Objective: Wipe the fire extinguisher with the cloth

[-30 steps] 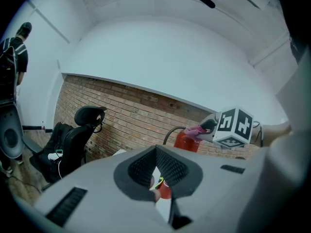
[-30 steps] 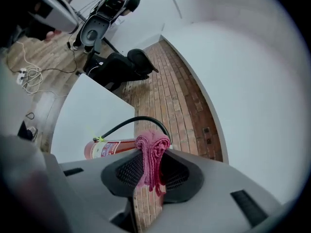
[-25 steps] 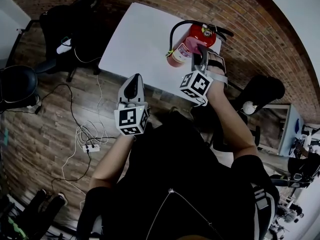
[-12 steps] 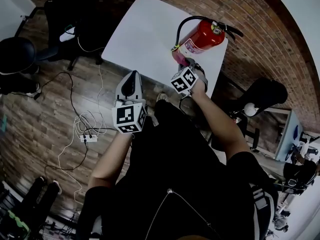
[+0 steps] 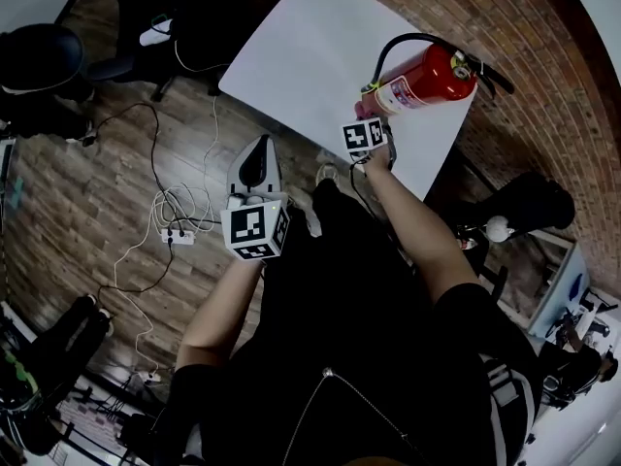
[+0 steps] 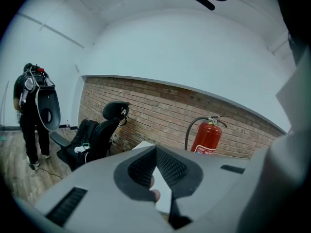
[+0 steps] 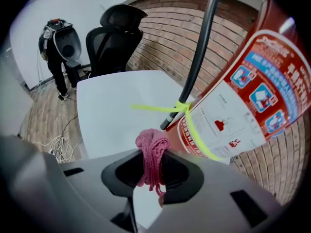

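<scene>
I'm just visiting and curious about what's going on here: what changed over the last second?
The right tool, shut on the pink cloth, slid down the fire extinguisher from its label toward its base. The left tool stayed shut and empty, short of the table. The extinguisher stayed standing where it was.

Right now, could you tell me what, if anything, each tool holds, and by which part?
The right tool pinches a pink knitted cloth at a bunched fold, its top poking past the jaws. The left tool, jaws together, holds nothing.
</scene>
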A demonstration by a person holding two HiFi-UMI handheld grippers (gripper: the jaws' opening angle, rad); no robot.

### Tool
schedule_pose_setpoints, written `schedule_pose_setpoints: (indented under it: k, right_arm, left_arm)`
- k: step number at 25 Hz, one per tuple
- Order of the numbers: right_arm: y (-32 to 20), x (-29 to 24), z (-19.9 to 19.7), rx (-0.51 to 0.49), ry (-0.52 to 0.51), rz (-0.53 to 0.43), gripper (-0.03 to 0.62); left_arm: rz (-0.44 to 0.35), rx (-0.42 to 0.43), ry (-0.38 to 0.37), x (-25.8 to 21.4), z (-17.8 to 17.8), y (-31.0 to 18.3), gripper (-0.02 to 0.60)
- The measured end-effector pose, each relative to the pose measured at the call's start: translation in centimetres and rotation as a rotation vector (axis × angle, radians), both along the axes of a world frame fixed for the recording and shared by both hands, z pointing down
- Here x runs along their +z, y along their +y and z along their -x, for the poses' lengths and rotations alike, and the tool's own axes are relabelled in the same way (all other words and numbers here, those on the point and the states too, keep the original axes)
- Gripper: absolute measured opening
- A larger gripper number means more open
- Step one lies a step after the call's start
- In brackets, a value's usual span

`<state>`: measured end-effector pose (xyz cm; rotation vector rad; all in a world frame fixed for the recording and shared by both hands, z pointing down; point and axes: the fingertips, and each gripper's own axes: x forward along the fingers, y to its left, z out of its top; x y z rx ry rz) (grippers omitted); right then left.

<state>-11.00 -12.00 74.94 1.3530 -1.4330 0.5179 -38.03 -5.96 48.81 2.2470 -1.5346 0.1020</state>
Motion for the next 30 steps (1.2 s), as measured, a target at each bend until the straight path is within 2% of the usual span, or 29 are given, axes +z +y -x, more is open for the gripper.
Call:
schedule_pose_setpoints:
  k: [4,16,23,30]
  right_arm:
    - [-1.0,2.1,-0.4,0.068,-0.033,-0.016,0.104]
    - [-3.8,6.0,-1.9,0.136,-0.004,0.0,0.104]
    - [-4.2,5.0,-2.2,0.191,-0.036,-0.03,0.104]
    - [-4.2,2.2,-2.1,0.178,-0.036,-0.075,0.104]
  left_arm:
    - [0.015,-0.041,-0.02,0.4,0.4,-0.7,0.011]
    - [0.07,-0.132,-0.071,1.9,0.3,-1.1,0.011]
    - [0.075,-0.161,-0.067,2.3,0.2,-1.3,0.011]
    - [0.06,-0.148,-0.051,2.0,-0.1,-1.4,0.011]
